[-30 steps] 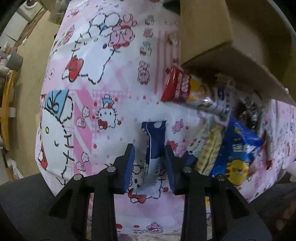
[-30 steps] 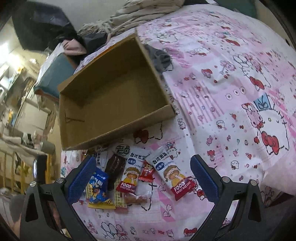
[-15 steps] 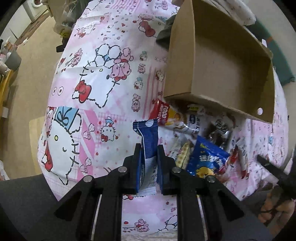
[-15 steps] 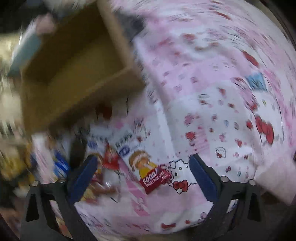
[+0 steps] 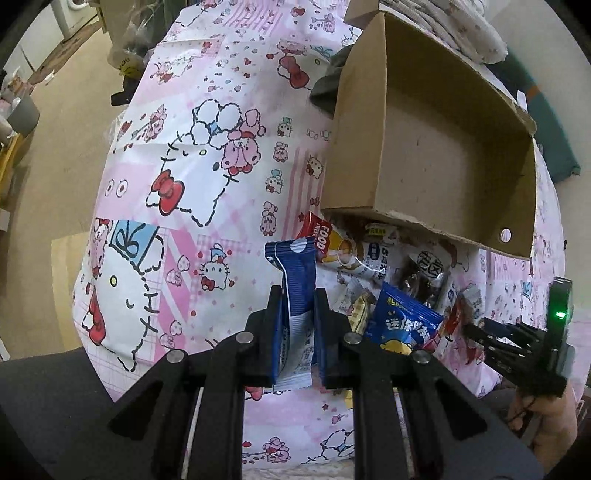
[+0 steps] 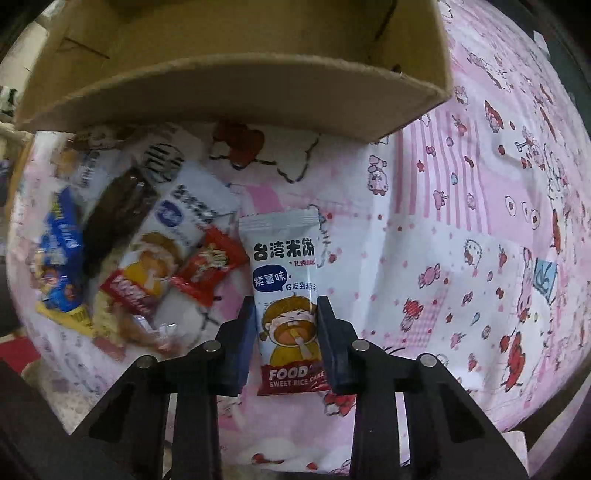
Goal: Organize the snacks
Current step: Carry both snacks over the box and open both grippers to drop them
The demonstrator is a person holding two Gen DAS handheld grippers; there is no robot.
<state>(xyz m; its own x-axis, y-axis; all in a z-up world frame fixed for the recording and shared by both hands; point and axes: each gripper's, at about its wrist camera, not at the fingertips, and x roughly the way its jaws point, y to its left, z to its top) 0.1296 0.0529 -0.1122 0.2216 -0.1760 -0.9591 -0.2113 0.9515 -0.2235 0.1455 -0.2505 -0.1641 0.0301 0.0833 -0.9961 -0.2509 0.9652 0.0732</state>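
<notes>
Left tongs (image 5: 298, 297) clamp blue packet (image 5: 295, 280) lengthwise, top pointing away.

A pink bedsheet (image 5: 192, 192), printed with cartoon cats, bows and poodles, is stretching out below me across a bed and filling most of what I am seeing. Beyond its left edge a tan floor (image 5: 62, 122) is lying in even indoor light. A grey cup (image 5: 23, 115) is standing at the far left, with a white appliance (image 5: 72, 13) showing at the top left corner. A rumpled pale blanket (image 5: 458, 26) is heaping up at the far end of the bed, and a teal cushion (image 5: 554, 125) is lying beside it on the right.
</notes>
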